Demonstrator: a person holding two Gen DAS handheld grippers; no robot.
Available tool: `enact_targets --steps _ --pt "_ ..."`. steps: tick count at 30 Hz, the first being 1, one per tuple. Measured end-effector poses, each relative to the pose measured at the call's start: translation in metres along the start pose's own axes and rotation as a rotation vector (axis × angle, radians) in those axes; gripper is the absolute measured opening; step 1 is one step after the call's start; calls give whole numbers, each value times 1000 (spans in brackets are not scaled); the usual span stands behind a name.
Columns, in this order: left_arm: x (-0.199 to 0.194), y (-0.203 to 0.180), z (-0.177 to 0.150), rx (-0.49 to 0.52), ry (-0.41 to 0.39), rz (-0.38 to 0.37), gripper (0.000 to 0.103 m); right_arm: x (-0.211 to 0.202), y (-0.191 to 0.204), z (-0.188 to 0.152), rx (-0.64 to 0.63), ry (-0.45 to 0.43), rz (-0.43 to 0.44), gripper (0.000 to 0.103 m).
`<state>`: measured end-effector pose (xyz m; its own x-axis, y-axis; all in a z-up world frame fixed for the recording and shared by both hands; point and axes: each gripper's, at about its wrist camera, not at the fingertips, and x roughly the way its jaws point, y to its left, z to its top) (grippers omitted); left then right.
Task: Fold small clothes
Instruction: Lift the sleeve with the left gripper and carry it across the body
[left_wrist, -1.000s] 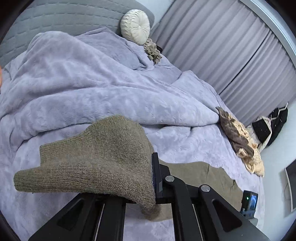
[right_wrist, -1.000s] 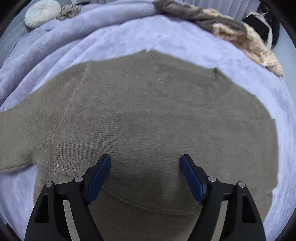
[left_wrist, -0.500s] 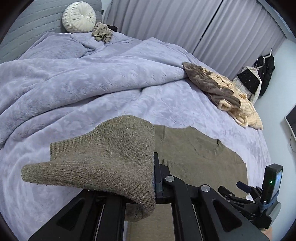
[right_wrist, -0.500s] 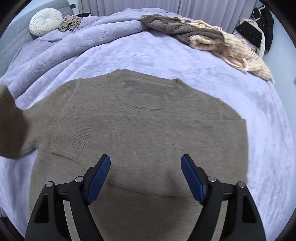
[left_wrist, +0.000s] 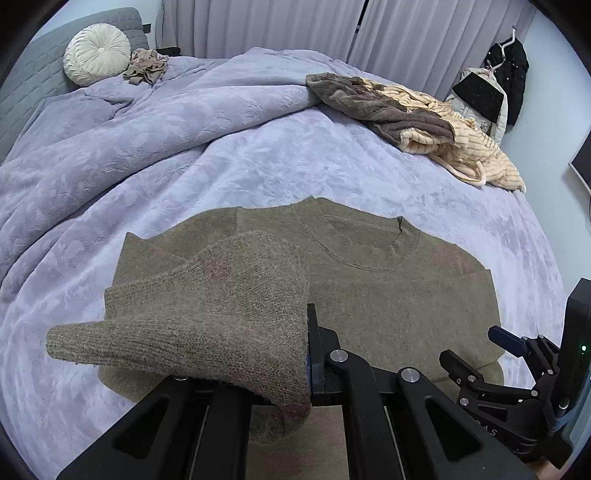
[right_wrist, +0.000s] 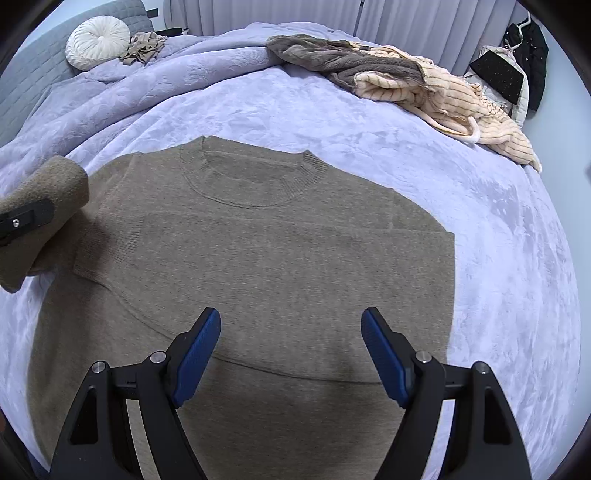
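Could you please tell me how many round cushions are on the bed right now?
1: the cream round cushion sits at the head of the bed, against the grey headboard; others may be hidden.

Matt olive knit sweater (right_wrist: 280, 258), coarse-ribbed at the cuff, on plush embossed lavender blanket (right_wrist: 480, 206); matt black plastic grippers with ribbed blue pads (right_wrist: 195, 350), bright metal pins.

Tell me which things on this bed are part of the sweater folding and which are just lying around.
In the job:
olive sweater
its sleeve, clamped in the left gripper
right gripper, open over the sweater

Lying about:
round cushion
crumpled tan cloth
brown and cream clothes heap
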<state>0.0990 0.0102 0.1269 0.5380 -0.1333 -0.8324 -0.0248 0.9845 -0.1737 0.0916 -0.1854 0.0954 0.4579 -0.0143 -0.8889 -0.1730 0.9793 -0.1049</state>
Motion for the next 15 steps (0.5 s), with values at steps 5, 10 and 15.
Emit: enact_targets --steps 5,10,15 --pt "11 -47 -3 75 8 11 7 1 -27 -4 17 -9 -13 81" --pt "24 -87 -6 119 32 2 8 2 -58 -10 55 -9 -19 81" --pt "32 -117 -11 169 48 2 7 2 -83 -15 94 -16 -11 81"
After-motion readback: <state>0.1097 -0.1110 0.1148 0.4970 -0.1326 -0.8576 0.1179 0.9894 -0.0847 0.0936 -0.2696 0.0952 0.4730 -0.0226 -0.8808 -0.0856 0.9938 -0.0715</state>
